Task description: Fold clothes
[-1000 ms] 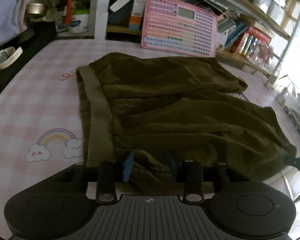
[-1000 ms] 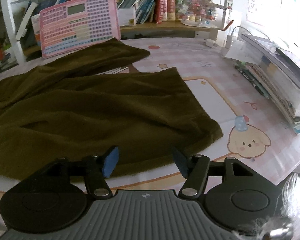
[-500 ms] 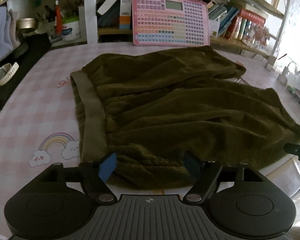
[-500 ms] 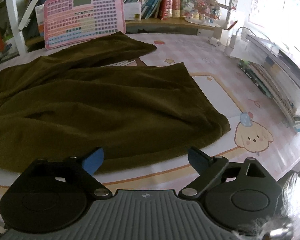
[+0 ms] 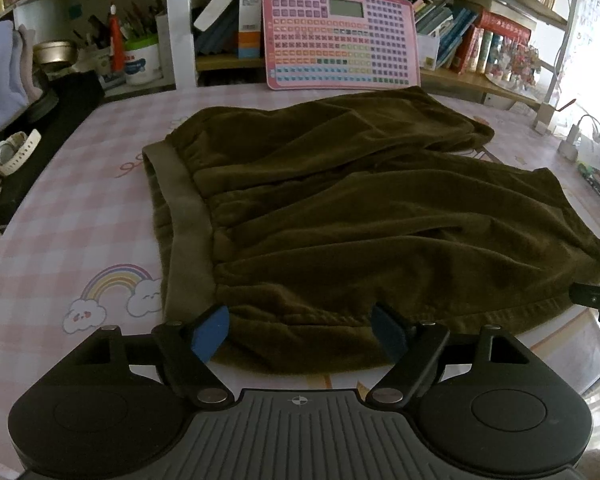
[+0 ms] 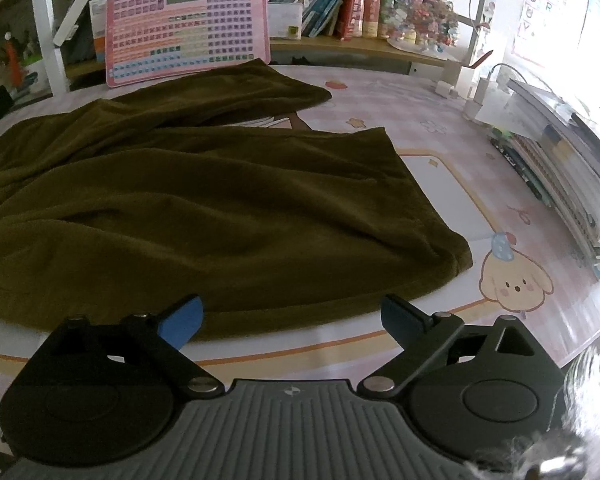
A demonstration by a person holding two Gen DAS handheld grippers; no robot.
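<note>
Dark olive shorts (image 5: 360, 216) lie spread on the pink checked tabletop, the grey-green waistband (image 5: 186, 224) to the left, the two legs pointing right. In the right wrist view the shorts (image 6: 204, 216) fill the middle, the near leg hem (image 6: 440, 240) at right. My left gripper (image 5: 300, 332) is open and empty, just before the shorts' near edge by the waistband. My right gripper (image 6: 290, 320) is open and empty, just short of the near edge of the near leg. A part of the right gripper (image 5: 596, 300) shows at the left view's right edge.
A pink keyboard toy (image 5: 340, 40) leans against the bookshelf behind the shorts. A stack of books (image 6: 568, 168) lies along the right table edge. A white watch (image 5: 14, 152) lies on a dark stand at left. Chargers and cables (image 6: 472, 88) are at back right.
My left gripper let go of the shorts' near edge, opened wide and drew back. My right gripper also opened wider and pulled back a little.
</note>
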